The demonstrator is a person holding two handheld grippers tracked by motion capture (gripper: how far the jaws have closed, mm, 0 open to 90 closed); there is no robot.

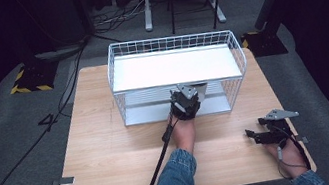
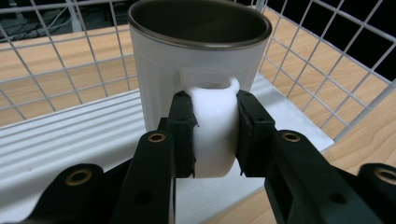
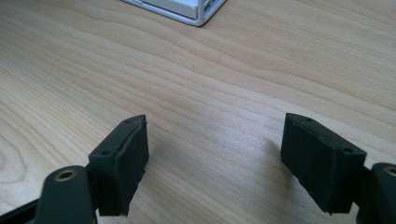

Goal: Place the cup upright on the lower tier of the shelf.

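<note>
A white mug [image 2: 196, 60] with a dark metal inside stands upright on the ribbed white lower shelf [image 2: 56, 135] of a white wire rack [image 1: 172, 43]. My left gripper [image 2: 215, 100] is shut on the mug's handle [image 2: 212, 135], one black pad on each side. In the high view the left gripper [image 1: 184, 103] reaches into the rack's lower level from the front, under the top shelf [image 1: 173, 66]. My right gripper [image 1: 252, 136] rests low over the wooden table [image 1: 111, 147] at the right, and its jaws [image 3: 215, 135] stand open with nothing between them.
Wire walls of the rack [image 2: 322, 60] close in behind and beside the mug. A corner of the rack [image 3: 196, 11] lies ahead of the right gripper. A black cable [image 1: 161, 159] trails from the left gripper along the sleeve. Bare tabletop [image 1: 106, 178] lies left of the forearm.
</note>
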